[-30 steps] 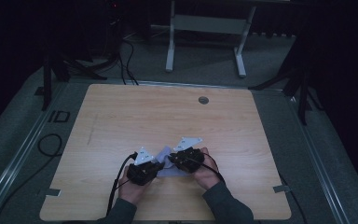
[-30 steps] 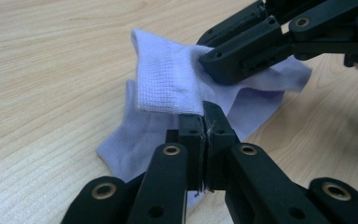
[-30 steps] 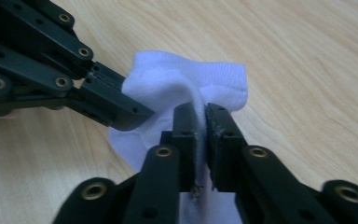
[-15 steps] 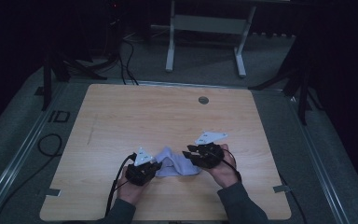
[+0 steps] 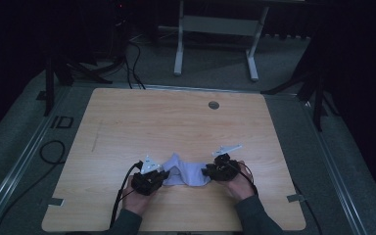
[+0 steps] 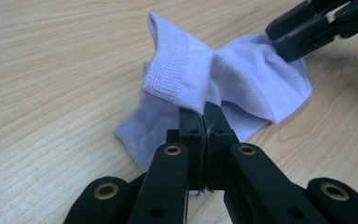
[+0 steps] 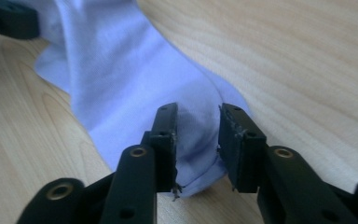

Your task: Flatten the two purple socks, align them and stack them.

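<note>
A pale lilac sock (image 5: 183,171) lies stretched across the wooden table (image 5: 176,122) near its front edge, between my two grippers. In the left gripper view my left gripper (image 6: 204,112) is shut on a fold of the sock (image 6: 242,79) just below the ribbed cuff, which stands up over the jaws. In the high view that gripper (image 5: 164,175) sits at the sock's left end. My right gripper (image 7: 196,126) is open, its jaws on either side of the other end of the sock (image 7: 121,70). The high view has it (image 5: 206,172) at the sock's right end.
A round grommet hole (image 5: 214,105) marks the table's far side. A black cable (image 5: 122,191) trails from my left gripper off the front edge. A metal frame (image 5: 215,29) stands on the floor beyond the table.
The grippers were close together a second ago. The right one has moved right, and the sock now lies drawn out between them.
</note>
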A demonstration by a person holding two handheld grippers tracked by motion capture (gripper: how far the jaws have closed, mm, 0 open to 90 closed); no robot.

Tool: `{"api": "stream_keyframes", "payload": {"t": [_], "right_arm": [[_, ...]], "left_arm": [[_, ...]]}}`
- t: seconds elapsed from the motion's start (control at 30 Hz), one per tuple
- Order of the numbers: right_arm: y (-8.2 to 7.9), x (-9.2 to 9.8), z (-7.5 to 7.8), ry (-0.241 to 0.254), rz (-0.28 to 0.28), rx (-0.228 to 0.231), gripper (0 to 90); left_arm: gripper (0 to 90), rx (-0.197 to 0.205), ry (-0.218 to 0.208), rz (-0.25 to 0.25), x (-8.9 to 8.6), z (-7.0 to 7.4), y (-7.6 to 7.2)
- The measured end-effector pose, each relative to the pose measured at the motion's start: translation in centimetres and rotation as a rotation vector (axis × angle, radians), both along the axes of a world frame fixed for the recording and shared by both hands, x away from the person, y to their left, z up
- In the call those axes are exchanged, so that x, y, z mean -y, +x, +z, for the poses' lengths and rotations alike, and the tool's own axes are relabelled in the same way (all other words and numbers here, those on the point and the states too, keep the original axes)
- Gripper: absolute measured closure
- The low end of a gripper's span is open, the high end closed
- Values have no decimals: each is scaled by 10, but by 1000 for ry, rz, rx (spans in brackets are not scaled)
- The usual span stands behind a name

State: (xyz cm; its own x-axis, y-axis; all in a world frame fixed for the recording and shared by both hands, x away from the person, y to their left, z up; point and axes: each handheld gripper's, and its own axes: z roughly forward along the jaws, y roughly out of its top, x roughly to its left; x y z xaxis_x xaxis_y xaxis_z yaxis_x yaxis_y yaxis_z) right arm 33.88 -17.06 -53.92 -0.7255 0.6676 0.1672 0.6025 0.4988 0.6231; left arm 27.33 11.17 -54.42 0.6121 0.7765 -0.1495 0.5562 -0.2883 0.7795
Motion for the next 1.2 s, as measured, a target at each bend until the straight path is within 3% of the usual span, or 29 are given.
{"api": "stream_keyframes", "payload": {"t": [0.27, 0.67, 0.77, 0.87, 0.93, 1.2], "right_arm": [[2, -2, -8, -22, -13, -17, 758], [1, -2, -9, -7, -33, -28, 764], [1, -1, -9, -5, -35, -26, 765], [1, -1, -9, -2, -38, -26, 766], [1, -1, -9, -1, -41, -27, 768], [0, -2, -9, -4, -43, -21, 772]], "left_arm": [[887, -69, -51, -6, -10, 1, 1], [886, -187, -168, -22, -21, -2, -1], [886, -202, -171, -28, -21, -2, -1], [886, -213, -130, -18, -19, -5, 0], [886, -205, -70, 0, -16, -8, 1], [875, -138, 107, 44, -1, -12, -2]]}}
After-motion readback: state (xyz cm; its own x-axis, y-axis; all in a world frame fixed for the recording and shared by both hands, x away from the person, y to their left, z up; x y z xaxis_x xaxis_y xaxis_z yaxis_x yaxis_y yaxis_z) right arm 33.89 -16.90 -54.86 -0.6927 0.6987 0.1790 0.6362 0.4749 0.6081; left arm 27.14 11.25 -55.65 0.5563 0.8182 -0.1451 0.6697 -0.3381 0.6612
